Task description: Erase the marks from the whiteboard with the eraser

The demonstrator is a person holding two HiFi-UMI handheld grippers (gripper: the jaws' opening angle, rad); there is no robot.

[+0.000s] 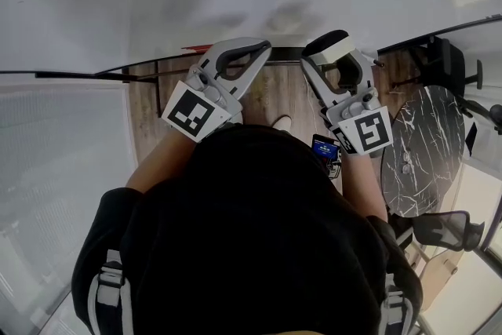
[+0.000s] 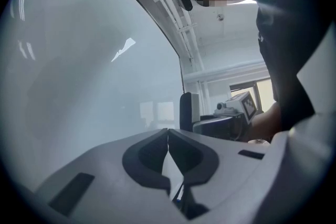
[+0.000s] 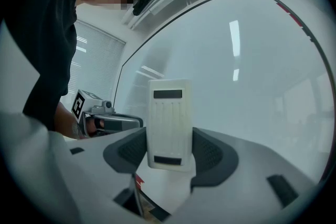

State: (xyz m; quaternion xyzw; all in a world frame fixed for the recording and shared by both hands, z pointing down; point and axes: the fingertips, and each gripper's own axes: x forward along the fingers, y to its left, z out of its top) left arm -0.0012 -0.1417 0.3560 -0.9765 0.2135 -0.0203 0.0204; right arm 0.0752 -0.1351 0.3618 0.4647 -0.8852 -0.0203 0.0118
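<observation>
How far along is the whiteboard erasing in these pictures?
Done: the eraser is picked up, clamped in the right claw. In hand: it is held up facing the whiteboard, contact unclear; the left claw is shut, empty. Left: wiping; only faint grey smudges show, possibly shadows.

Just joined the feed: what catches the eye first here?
The white eraser clamped in the right gripper, held up before the big whiteboard ahead. Beside it, the left gripper is shut and empty.
</observation>
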